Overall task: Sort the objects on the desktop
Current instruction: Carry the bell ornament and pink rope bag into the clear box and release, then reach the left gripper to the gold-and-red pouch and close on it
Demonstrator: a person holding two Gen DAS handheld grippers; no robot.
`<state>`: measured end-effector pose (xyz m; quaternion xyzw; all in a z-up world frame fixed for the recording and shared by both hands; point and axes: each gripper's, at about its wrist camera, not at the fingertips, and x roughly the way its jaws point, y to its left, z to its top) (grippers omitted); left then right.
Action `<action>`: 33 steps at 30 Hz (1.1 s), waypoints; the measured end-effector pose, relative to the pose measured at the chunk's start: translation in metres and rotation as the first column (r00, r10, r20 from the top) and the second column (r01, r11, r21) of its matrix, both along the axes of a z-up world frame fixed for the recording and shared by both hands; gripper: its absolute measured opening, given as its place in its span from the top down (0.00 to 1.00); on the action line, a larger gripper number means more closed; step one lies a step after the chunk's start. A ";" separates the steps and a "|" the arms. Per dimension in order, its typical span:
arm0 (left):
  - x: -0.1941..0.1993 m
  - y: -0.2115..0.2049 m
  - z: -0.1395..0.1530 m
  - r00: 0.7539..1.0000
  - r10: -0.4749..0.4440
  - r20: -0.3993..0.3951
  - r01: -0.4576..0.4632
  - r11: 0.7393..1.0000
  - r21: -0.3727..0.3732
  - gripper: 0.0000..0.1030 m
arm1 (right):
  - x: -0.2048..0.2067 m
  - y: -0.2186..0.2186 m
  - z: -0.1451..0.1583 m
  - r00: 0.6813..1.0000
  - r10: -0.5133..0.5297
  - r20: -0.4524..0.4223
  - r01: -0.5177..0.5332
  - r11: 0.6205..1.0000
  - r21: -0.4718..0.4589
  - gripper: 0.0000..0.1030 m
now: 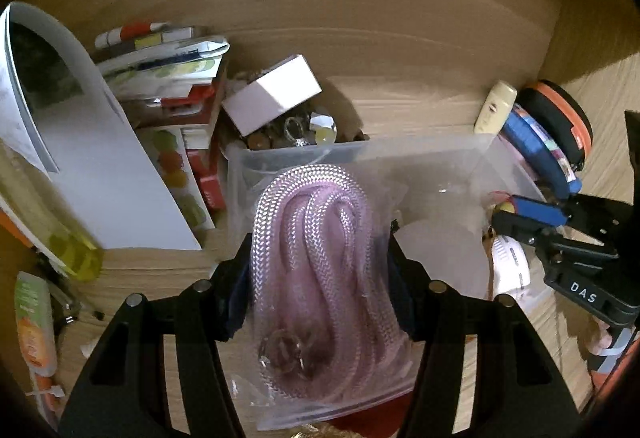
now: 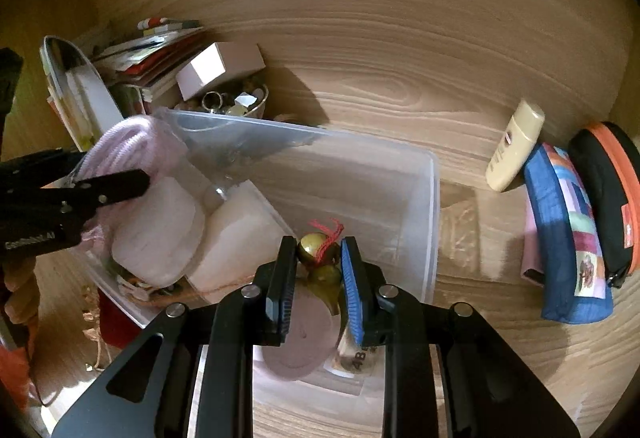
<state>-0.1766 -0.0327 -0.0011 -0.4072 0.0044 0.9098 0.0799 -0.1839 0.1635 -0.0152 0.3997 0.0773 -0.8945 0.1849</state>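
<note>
Open wood desk (image 2: 400, 50) behind the clear bin (image 2: 430, 198), wide enough for passing. Left side blocked by stacked books (image 1: 168, 86) and a bowl of trinkets (image 2: 236, 104) with a white box (image 1: 272, 98) on top. Right side narrowed by a cream tube (image 2: 514, 146), blue pouch (image 2: 560, 238) and black case (image 2: 604, 194). Inside the bin, left half filled with white rolls (image 2: 160, 234), right half free.

Both views are lit warmly and rather dimly. Hard shadows are cast to the right of the white box (image 2: 219, 68) on the table (image 2: 400, 50). Straight lines are bowed by fisheye distortion, corners are vignetted black, and near edges are smeared.
</note>
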 end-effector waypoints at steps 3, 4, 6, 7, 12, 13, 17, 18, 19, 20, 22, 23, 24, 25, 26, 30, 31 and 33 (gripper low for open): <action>0.005 0.002 0.002 1.000 -0.003 -0.003 0.003 1.000 -0.012 0.43 | 0.001 0.000 0.002 1.000 -0.001 0.007 0.001 1.000 0.000 0.68; 0.007 0.002 0.002 1.000 -0.003 -0.005 0.003 1.000 -0.016 0.43 | 0.002 0.001 0.003 1.000 0.000 0.013 0.000 1.000 -0.007 0.63; 0.012 0.002 0.006 1.000 -0.006 -0.015 0.005 1.000 -0.018 0.42 | 0.007 0.002 0.006 1.000 -0.002 0.003 0.002 1.000 -0.018 0.55; 0.015 0.001 0.009 1.000 -0.006 -0.022 0.006 1.000 -0.017 0.42 | 0.011 0.001 0.008 1.000 0.000 -0.007 0.000 1.000 -0.013 0.55; 0.041 -0.002 0.027 0.996 -0.017 -0.092 0.014 0.999 -0.034 0.25 | 0.028 -0.006 0.018 0.999 0.015 -0.052 -0.014 1.000 0.011 0.45; 0.046 -0.002 0.030 0.994 -0.019 -0.107 0.015 0.999 -0.042 0.22 | 0.034 -0.007 0.022 0.998 0.018 -0.067 -0.018 1.000 0.010 0.44; 0.070 -0.004 0.035 0.991 -0.035 -0.131 0.024 0.996 -0.082 0.15 | 0.050 -0.011 0.032 0.995 0.034 -0.099 -0.033 0.999 0.004 0.37; 0.073 -0.005 0.034 0.991 -0.036 -0.128 0.025 0.996 -0.087 0.12 | 0.054 -0.012 0.034 0.994 0.038 -0.103 -0.039 0.999 0.001 0.35; 0.079 -0.007 0.032 0.992 -0.039 -0.122 0.028 0.995 -0.091 0.11 | 0.059 -0.013 0.037 0.993 0.046 -0.112 -0.047 0.999 -0.002 0.35; 0.083 -0.009 0.030 0.993 -0.044 -0.113 0.034 0.995 -0.093 0.11 | 0.063 -0.013 0.038 0.992 0.051 -0.117 -0.052 0.999 -0.002 0.34; 0.090 -0.013 0.024 0.995 -0.052 -0.087 0.044 0.994 -0.099 0.11 | 0.074 -0.016 0.040 0.989 0.066 -0.133 -0.066 0.998 0.010 0.32; 0.094 -0.016 0.019 0.996 -0.058 -0.067 0.051 0.993 -0.102 0.11 | 0.078 -0.016 0.040 0.988 0.072 -0.139 -0.071 0.997 0.016 0.30; 0.096 -0.016 0.015 0.997 -0.062 -0.053 0.056 0.993 -0.102 0.11 | 0.083 -0.018 0.039 0.986 0.081 -0.145 -0.079 0.997 0.024 0.29; 0.098 -0.017 0.008 0.997 -0.066 -0.032 0.062 0.993 -0.099 0.11 | 0.086 -0.019 0.038 0.985 0.089 -0.147 -0.085 0.996 0.031 0.29; 0.101 -0.019 0.002 0.998 -0.065 -0.012 0.063 0.994 -0.093 0.10 | 0.087 -0.020 0.037 0.985 0.097 -0.146 -0.092 0.995 0.039 0.29; 0.105 -0.010 -0.027 0.995 -0.072 0.063 0.077 0.993 -0.094 0.10 | 0.096 -0.027 0.032 0.983 0.130 -0.133 -0.124 0.991 0.055 0.29; 0.104 -0.008 -0.033 0.994 -0.074 0.077 0.081 0.992 -0.100 0.10 | 0.097 -0.028 0.030 0.982 0.138 -0.130 -0.131 0.990 0.056 0.29; 0.101 -0.002 -0.043 0.991 -0.085 0.105 0.097 0.990 -0.107 0.10 | 0.101 -0.032 0.026 0.980 0.157 -0.122 -0.150 0.986 0.066 0.29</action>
